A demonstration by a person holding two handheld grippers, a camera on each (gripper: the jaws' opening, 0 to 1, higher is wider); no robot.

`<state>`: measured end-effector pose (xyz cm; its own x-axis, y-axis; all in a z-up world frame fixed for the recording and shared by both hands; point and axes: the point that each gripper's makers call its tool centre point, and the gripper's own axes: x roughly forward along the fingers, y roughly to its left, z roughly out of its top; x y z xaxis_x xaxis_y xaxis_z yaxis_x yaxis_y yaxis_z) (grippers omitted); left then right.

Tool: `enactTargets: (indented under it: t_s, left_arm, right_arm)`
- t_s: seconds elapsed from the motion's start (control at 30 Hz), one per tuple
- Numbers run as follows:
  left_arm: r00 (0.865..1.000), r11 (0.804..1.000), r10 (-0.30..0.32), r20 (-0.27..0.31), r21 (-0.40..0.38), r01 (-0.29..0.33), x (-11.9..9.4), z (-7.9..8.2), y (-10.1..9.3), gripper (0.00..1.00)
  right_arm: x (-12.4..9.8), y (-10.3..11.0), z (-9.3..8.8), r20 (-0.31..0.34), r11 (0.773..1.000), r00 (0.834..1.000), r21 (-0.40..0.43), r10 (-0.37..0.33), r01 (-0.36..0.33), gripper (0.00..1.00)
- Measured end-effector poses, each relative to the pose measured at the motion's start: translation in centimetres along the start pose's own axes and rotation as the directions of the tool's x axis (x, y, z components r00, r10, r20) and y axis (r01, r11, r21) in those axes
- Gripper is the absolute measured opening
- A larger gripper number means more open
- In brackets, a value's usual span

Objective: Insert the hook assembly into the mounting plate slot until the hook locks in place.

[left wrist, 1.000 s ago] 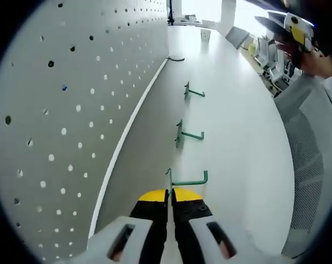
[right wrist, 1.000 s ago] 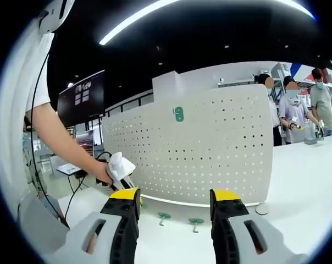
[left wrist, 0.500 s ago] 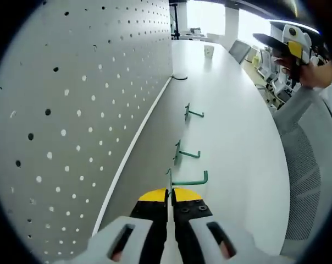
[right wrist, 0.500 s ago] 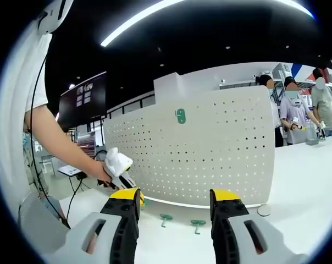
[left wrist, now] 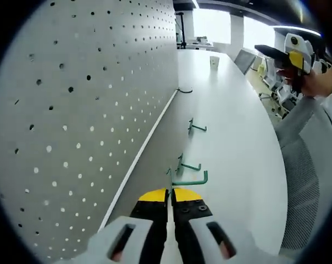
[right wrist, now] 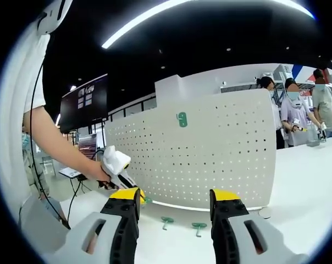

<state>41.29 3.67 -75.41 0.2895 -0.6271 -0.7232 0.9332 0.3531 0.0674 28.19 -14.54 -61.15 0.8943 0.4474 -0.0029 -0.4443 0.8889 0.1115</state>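
My left gripper [left wrist: 170,192] is shut on a green hook [left wrist: 189,181], which sticks out past its yellow tips. It hovers just off the white pegboard [left wrist: 72,121], above the table. In the right gripper view, a person's hand holds that left gripper [right wrist: 122,175] near the pegboard's [right wrist: 210,159] lower left corner. Another green hook [right wrist: 181,119] hangs high on the board. My right gripper [right wrist: 174,201] stands open and holds nothing, well back from the board.
Two more green hooks [left wrist: 196,127] [left wrist: 187,165] lie on the white table [left wrist: 237,143] along the board's foot, seen from the front as hooks [right wrist: 167,221] [right wrist: 198,226]. A black hook [left wrist: 183,90] and a cup [left wrist: 214,62] sit farther on. People [right wrist: 320,104] stand at the far right.
My left gripper has risen with its hook alongside the pegboard, so the table hooks now sit lower and smaller in its view. The right gripper has barely moved.
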Motion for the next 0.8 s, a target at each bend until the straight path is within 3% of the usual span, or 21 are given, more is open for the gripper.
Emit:
enactTargets:
  t_s: [0.17, 0.47, 0.8]
  left_arm:
    - [0.999, 1.000, 0.015, 0.033, 0.027, -0.015, -0.4, 0.8, -0.2, 0.02]
    - [0.995, 0.999, 0.038, 0.094, -0.004, -0.038, -1.2, 2.0, -0.5, 0.02]
    - [0.976, 0.995, 0.086, 0.202, -0.071, -0.073, -2.4, 3.5, -0.4, 0.02]
  right_arm:
    - [0.0, 0.1, 0.2, 0.004, 1.000, 1.000, -0.001, 0.005, -0.005, 0.49]
    - [0.2, 0.1, 0.8, 0.013, 1.000, 1.000, -0.007, 0.012, -0.012, 0.49]
    - [0.4, 0.4, 1.2, 0.019, 1.000, 1.000, -0.019, 0.020, -0.020, 0.49]
